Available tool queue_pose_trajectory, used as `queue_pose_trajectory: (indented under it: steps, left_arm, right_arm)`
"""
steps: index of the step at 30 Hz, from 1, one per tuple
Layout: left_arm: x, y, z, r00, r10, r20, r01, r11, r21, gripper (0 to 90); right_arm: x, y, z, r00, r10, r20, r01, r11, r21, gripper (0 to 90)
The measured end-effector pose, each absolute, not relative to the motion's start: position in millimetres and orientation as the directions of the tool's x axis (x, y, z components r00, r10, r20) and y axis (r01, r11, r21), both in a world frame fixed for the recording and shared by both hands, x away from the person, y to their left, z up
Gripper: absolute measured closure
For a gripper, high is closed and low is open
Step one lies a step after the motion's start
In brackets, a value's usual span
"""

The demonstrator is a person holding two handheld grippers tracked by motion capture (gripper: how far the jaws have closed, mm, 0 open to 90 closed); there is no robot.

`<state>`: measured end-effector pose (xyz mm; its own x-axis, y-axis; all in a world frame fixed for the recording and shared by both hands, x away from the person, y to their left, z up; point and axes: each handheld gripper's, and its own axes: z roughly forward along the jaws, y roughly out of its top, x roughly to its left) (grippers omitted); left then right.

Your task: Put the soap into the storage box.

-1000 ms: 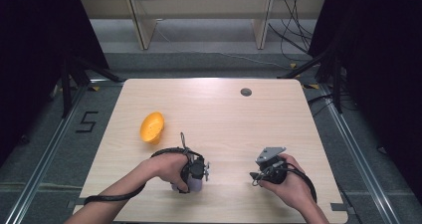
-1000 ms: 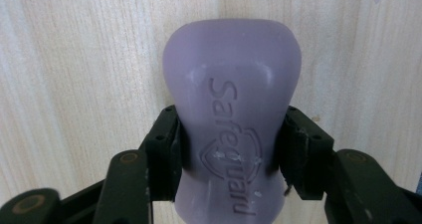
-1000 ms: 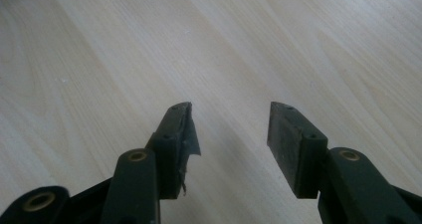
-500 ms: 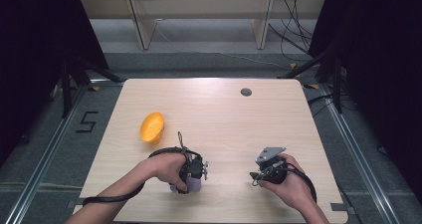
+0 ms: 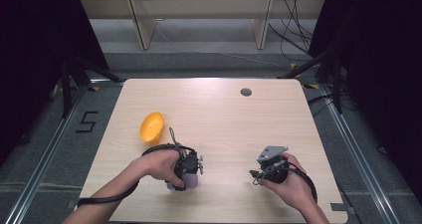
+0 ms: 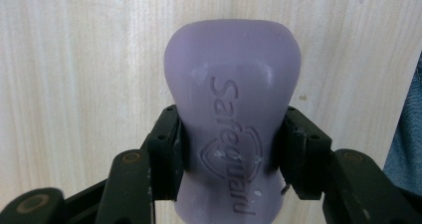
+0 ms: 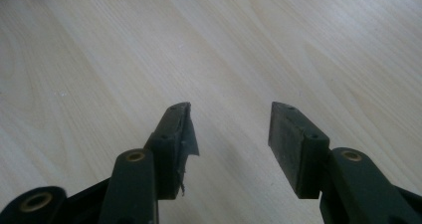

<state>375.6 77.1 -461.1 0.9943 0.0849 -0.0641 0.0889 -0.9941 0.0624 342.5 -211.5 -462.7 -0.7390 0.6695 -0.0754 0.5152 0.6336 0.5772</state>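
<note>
A purple soap bar (image 6: 231, 109) stamped with a brand name lies on the wooden table (image 5: 224, 119), and the two pads of my left gripper (image 6: 231, 139) press on its narrow waist. From above, the left gripper (image 5: 188, 170) points down at the soap (image 5: 191, 180) near the table's front edge. My right gripper (image 7: 229, 129) stands open over bare wood with nothing between its jaws, which have just been opening. In the high view the right gripper (image 5: 260, 173) sits at the front right, held low in the person's hand.
An orange bowl-like dish (image 5: 152, 127) lies on the table's left, behind the left hand. A small dark round grommet (image 5: 246, 91) sits near the far edge. Cables trail from both grippers toward the front edge. A blue sleeve (image 6: 410, 134) borders the left gripper view.
</note>
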Motion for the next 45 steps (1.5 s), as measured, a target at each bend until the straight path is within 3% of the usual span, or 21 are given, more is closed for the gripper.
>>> queue_pose_trajectory:
  steps: [24,35,41,45]
  left_arm:
    - [394.6,104.4,-444.0,0.97,0.239,-0.041,0.242,-0.966,0.096,48.9]
    - [407.5,122.0,-436.4,0.898,0.439,-0.033,0.438,-0.884,0.164,48.9]
    - [411.8,128.6,-432.3,0.867,0.497,-0.03,0.495,-0.853,0.168,48.9]
    - [417.9,136.0,-429.9,0.763,0.646,-0.026,0.64,-0.75,0.167,48.9]
  right_arm:
    - [342.0,-212.2,-461.8,-0.727,0.684,-0.064,0.527,0.614,0.588,50.7]
    - [342.0,-212.1,-461.9,-0.725,0.686,-0.062,0.529,0.612,0.589,50.5]
    - [343.0,-212.7,-461.6,-0.731,0.678,-0.072,0.519,0.622,0.586,50.5]
    - [343.1,-213.0,-461.7,-0.731,0.679,-0.072,0.52,0.622,0.586,50.5]
